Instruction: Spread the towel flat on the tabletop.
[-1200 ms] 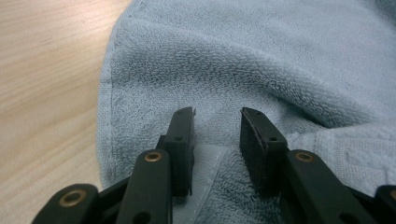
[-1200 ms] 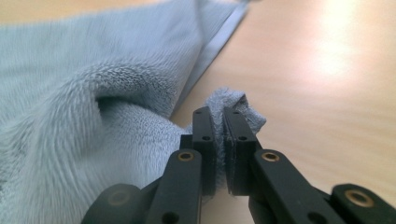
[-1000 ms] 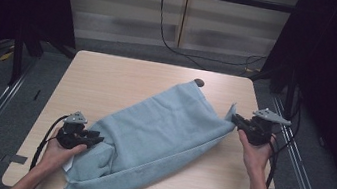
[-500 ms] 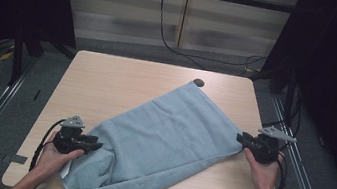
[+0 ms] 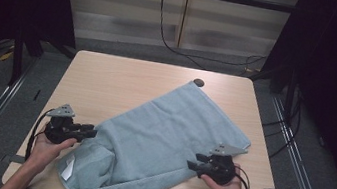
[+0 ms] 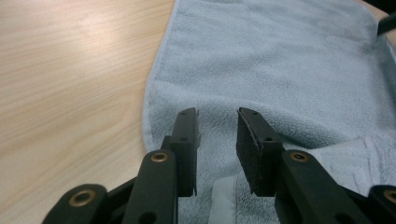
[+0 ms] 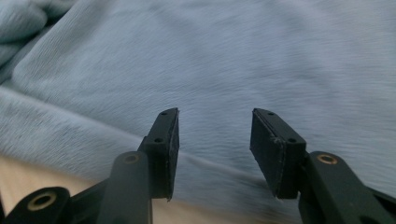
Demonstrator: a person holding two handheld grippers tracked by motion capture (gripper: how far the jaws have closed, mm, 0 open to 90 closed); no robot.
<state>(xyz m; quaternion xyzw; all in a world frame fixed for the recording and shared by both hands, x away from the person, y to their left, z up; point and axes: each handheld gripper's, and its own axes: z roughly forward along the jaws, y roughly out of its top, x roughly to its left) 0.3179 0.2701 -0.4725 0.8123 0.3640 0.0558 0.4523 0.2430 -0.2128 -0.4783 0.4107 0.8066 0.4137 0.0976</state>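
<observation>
A pale blue towel [image 5: 160, 138] lies spread on the diagonal across a wooden table [image 5: 108, 80], its far corner touching a small dark grommet [image 5: 199, 83] near the table's far edge and its near end bunched and hanging toward the person's side. A white label [image 5: 68, 168] shows on the rumpled part, toward the near-left corner.

Compared with 1 second ago, both grippers have let go: the right gripper [image 5: 195, 161], which then pinched the towel's right corner out past its right side, now sits at the towel's near-right edge, and the cloth has settled flat. The right gripper view shows its 2 jaws standing well apart with nothing between them, the towel's edge just ahead. The left gripper [image 5: 90, 130], at the towel's left edge, has drawn slightly nearer the person; the left gripper view shows its jaws moderately parted and empty, poised above the towel's hem, with a strip of white label below them.

The release suggests the spreading pass is over and a fresh grasp is being lined up, probably on the near edge, to straighten or fold the towel. The bunched near-left end remains the untidy part and likely needs attention first.
</observation>
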